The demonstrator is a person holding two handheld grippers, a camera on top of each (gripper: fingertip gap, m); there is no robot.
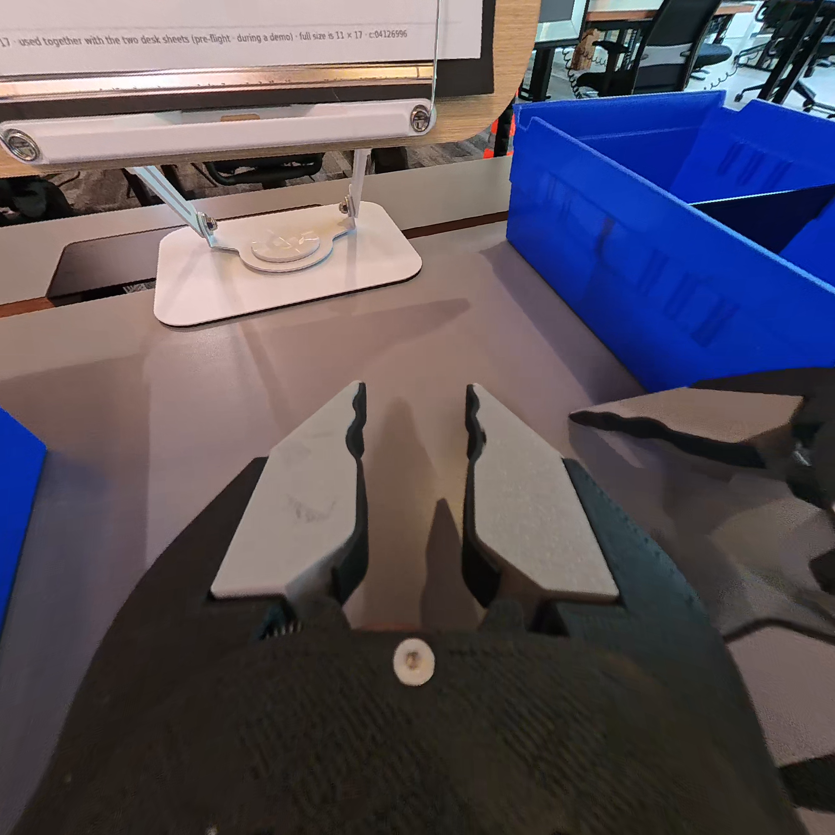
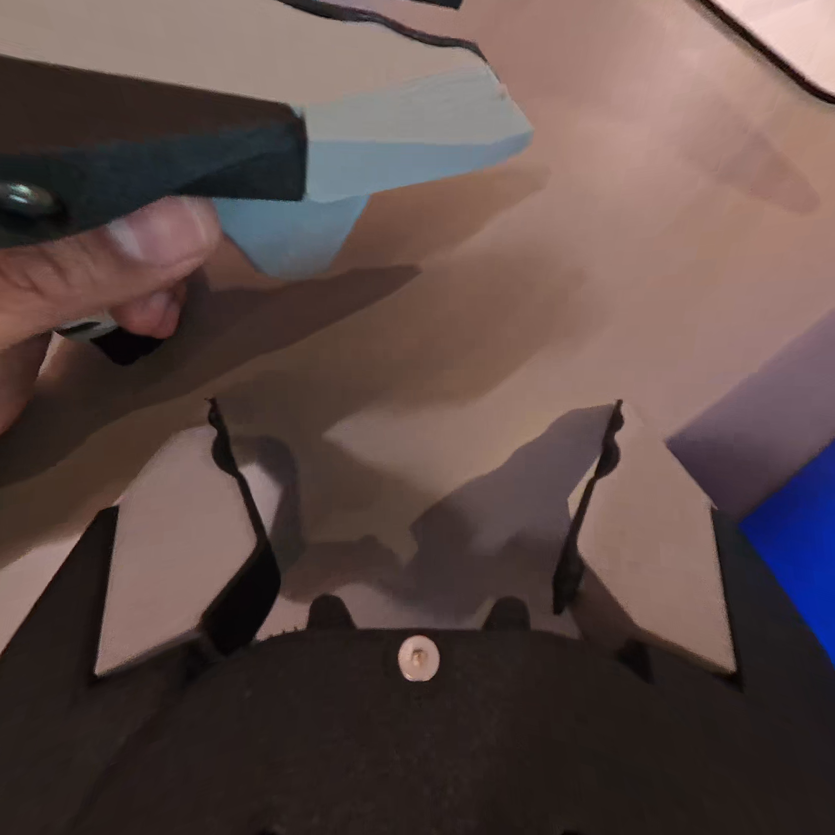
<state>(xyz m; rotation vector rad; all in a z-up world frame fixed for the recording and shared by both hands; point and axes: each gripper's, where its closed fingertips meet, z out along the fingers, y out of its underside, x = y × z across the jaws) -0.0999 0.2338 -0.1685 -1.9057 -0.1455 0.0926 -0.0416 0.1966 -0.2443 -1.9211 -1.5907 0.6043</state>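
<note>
In the left wrist view my left gripper [image 1: 415,388] hovers low over a grey table [image 1: 316,361]. Its jaws are parted by a narrow gap with nothing between them. One finger of the right gripper [image 1: 687,418] reaches in from the right, close beside it. In the right wrist view my right gripper [image 2: 414,402] is wide open and empty above the same table [image 2: 587,226]. The left gripper's pale fingers [image 2: 406,135] show at upper left, held by a person's hand [image 2: 90,280]. That view is blurred.
A large blue bin [image 1: 632,271] stands at the right, with its edge in the right wrist view [image 2: 795,542]. A white stand base [image 1: 289,266] carries a board with a sheet of paper [image 1: 226,36] at the back. Another blue object [image 1: 18,497] is at the left edge. A black cable [image 2: 406,34] lies on the table. The grippers' ends are close to 10 cm from one another. The blue object [image 1: 18,497] is about 20 cm from my left fingertips.
</note>
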